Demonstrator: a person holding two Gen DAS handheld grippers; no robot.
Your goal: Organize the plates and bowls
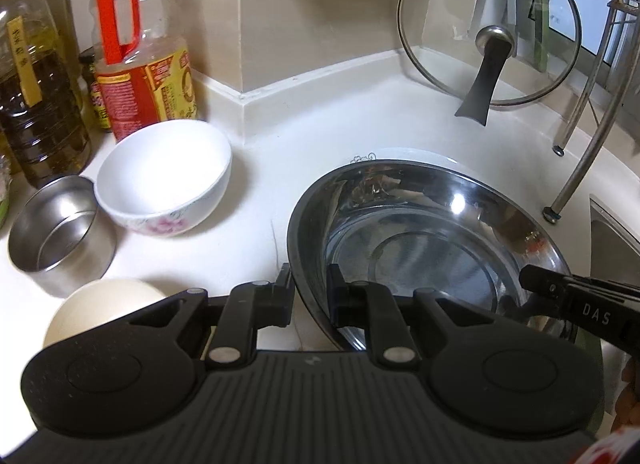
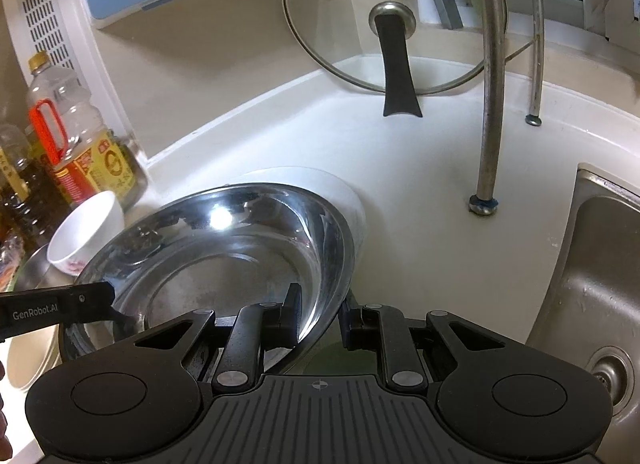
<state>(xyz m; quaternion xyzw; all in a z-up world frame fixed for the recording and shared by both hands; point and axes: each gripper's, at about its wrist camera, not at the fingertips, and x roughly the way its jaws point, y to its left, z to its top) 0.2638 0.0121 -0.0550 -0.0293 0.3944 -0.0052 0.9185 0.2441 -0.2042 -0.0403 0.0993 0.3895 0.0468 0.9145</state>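
steel basin (image 1: 420, 240): held over white plate (image 2: 344, 187) on counter (image 1: 320, 111), near sink (image 2: 592, 264) | left gripper (image 1: 309, 296): narrow, pinching near-left rim | right gripper (image 2: 320, 316): narrow, pinching right rim | advice: keep both sides level, lower together, release only once seated; mind white bowl (image 1: 164, 179) and rack leg (image 2: 490, 111)

The white kitchen surface (image 1: 340, 111) carries a white floral bowl (image 1: 164, 179) at nine o'clock, a small round steel tin (image 1: 60, 232) beside it, oil bottles (image 1: 144, 55) at ten, and a leaning glass lid (image 1: 488, 35) at one.
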